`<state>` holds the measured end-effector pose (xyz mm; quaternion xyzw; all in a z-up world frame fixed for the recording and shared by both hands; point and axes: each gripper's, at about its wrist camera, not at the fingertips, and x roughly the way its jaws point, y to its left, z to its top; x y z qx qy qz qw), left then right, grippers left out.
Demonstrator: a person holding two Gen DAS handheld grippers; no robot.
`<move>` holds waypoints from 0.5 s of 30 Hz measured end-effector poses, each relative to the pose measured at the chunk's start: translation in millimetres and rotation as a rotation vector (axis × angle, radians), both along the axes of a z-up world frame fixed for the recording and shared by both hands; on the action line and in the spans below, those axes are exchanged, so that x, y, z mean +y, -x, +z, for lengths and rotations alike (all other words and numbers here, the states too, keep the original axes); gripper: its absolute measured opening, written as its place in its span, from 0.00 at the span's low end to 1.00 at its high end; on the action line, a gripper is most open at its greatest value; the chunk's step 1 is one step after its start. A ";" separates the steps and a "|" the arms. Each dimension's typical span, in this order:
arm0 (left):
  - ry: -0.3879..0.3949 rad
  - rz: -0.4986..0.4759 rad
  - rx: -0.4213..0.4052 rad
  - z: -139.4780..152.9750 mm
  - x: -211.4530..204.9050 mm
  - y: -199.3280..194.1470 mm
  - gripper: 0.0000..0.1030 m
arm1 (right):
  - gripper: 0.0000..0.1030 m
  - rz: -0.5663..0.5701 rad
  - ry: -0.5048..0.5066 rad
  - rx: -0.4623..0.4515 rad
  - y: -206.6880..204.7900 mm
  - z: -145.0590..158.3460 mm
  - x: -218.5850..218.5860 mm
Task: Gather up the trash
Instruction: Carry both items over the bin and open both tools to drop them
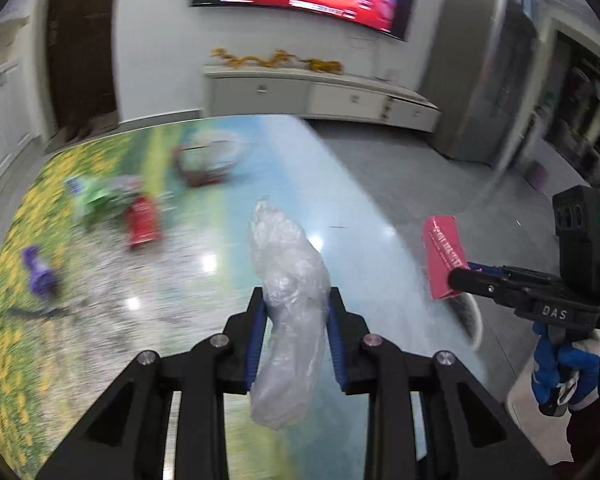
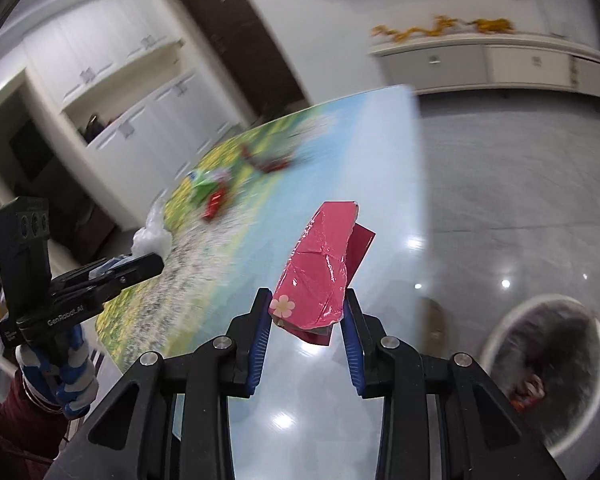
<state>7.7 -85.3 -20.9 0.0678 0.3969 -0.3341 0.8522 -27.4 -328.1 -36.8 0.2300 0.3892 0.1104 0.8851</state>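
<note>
While both grippers are loaded, the collecting is only partly done, as far as these views show. The crumpled clear plastic wrap (image 1: 288,312) sits pinched between the blue pads of the left gripper (image 1: 296,304), whose jaws are drawn in narrow against it; it sticks out above and hangs below the fingers, held clear of the table (image 1: 228,216). The pink carton (image 2: 316,268), creased and with a small flower sticker near its lower corner, is clamped the same way in the right gripper (image 2: 306,312), jaws nearly closed on its lower end, a darker red flap showing behind it. Each load also shows in the other camera, at the tip of the neighbouring tool, held by a hand in a blue and white glove (image 1: 556,368).

Neither piece has been dropped yet. A round bin (image 2: 548,376) with a dark liner stands on the grey floor just off the table's near corner, lower right in the right wrist view, with something reddish already inside; that looks like the destination.

Still left on the printed tabletop, all blurred: a red wrapper (image 1: 142,224) beside a green packet (image 1: 96,200), a purple scrap (image 1: 40,272) nearer the left edge, and a red-and-pale heap (image 1: 208,160) farther back. So I judge at least four more pick-ups remain after this pair goes in.
</note>
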 end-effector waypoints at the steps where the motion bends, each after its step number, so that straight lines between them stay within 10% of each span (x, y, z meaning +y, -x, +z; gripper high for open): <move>1: -0.005 -0.025 0.000 -0.1 -12.3 3.5 0.27 | 0.33 -0.030 0.005 0.005 9.1 -2.4 -12.2; 15: -0.106 -0.348 0.055 -26.7 -228.0 46.2 0.28 | 0.34 -0.399 0.001 0.163 84.3 -75.6 -157.9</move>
